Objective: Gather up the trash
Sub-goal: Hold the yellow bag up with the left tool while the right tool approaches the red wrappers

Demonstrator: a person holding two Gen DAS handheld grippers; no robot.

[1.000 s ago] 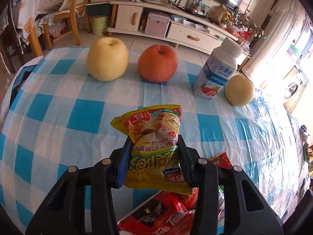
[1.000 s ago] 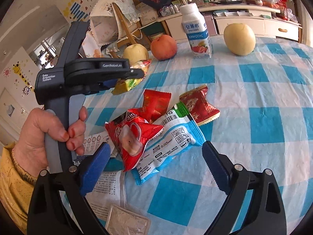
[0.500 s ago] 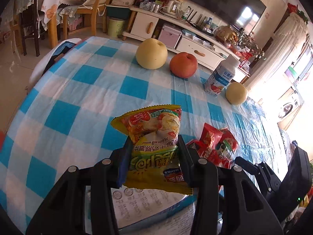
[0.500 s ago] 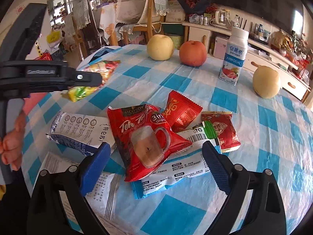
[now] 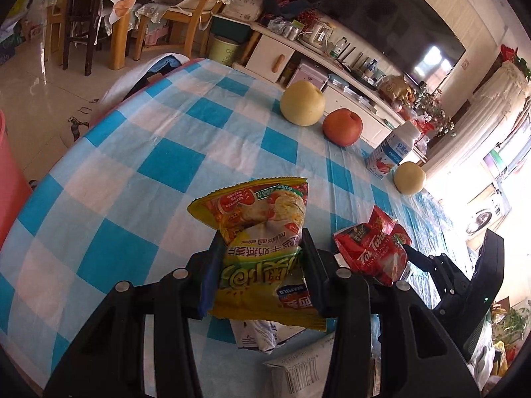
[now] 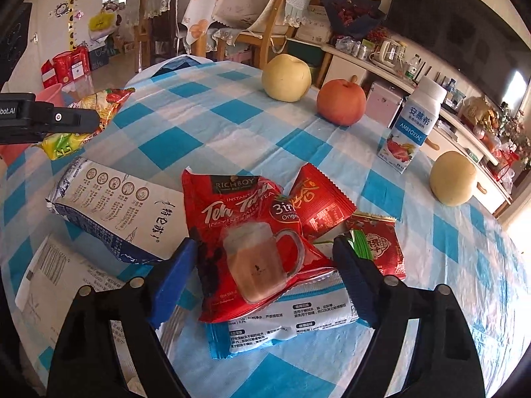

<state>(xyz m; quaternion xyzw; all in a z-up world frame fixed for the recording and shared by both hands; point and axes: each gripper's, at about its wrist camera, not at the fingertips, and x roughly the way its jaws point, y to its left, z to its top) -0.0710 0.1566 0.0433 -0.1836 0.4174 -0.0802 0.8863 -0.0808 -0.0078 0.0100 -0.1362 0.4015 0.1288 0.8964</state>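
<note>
The left claw (image 5: 260, 267) has drawn back and lifted since a second ago: then the pear and apple filled its view, now they sit far up the checked worktop (image 5: 139, 152) and a pink bin (image 5: 10, 172) edge shows at the left, off the worktop. It stays clenched on the yellow snack wrapper (image 5: 259, 252), held in the air above the cloth; from the right wrist view the same wrapper (image 6: 83, 116) hangs out past the worktop's left edge, in front of the bin (image 6: 49, 94). Nothing can be seen inside the bin.

The right claw (image 6: 262, 278) has moved forward over the trash pile and is spread wide, its blue pads either side of the red Teh Tarik sachet (image 6: 252, 232) without touching it. That sachet lies on a blue-and-white wrapper (image 6: 292, 318), with a white-and-blue milk pouch (image 6: 116, 212) to its left and two small red packets (image 6: 322, 202) (image 6: 378, 242) to its right.

Further back stand a yellow pear (image 6: 287, 78), a red apple (image 6: 341, 101), an Ambrosial yogurt bottle (image 6: 411, 126) and a second pear (image 6: 453, 177), apart from the trash
</note>
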